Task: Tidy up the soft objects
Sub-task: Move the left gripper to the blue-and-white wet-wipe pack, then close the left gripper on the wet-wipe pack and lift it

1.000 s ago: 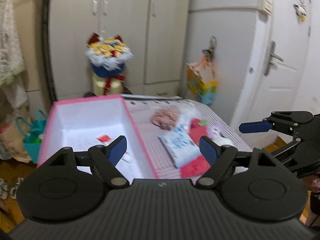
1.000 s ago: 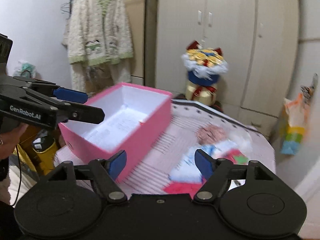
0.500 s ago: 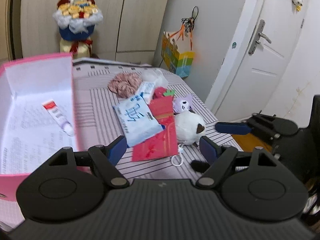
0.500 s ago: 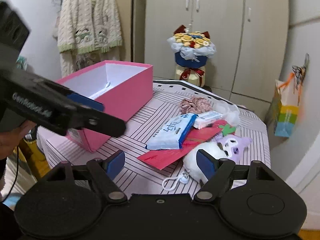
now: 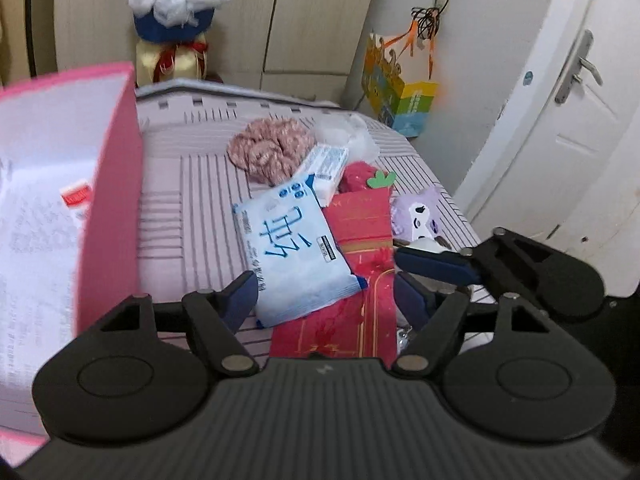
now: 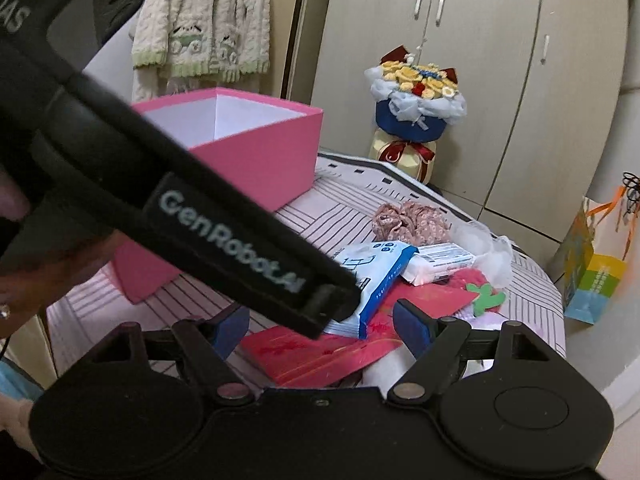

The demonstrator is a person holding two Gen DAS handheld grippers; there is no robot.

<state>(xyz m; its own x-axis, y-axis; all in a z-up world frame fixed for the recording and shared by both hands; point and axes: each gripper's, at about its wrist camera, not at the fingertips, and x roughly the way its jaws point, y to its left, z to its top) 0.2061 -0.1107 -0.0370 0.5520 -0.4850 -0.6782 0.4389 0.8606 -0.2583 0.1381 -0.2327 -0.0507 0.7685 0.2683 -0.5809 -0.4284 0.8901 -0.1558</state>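
Both grippers are held wide apart and empty above the near edge of the striped table (image 5: 188, 184): the left gripper (image 5: 326, 298) is spread over the blue wipes pack (image 5: 292, 248), while the right gripper (image 6: 320, 330) is spread over the red envelope (image 6: 320, 354) at the table's near right corner. The soft things are gathered toward the table's right side: a pink scrunchie (image 5: 270, 148) near the far edge, a small white tissue pack (image 5: 326, 168) beside it, a purple plush toy (image 5: 416, 216) at the right edge and a red plush strawberry (image 5: 360, 174) just behind the envelope. The pink box (image 5: 110, 200) is set along the left edge, and a small tube (image 5: 76, 198) is seen inside it. A clash is judged the chief risk, since the two grippers are crowded over the same overlapped heap; the envelope could also be dragged along with the wipes pack lying on it, or a plush nudged off the right edge. Much of the right wrist view is blocked by the left gripper's arm. A white plush is almost wholly hidden behind the right gripper's fingers, and the crumpled clear plastic (image 6: 486, 246) near the far edge cannot be identified.
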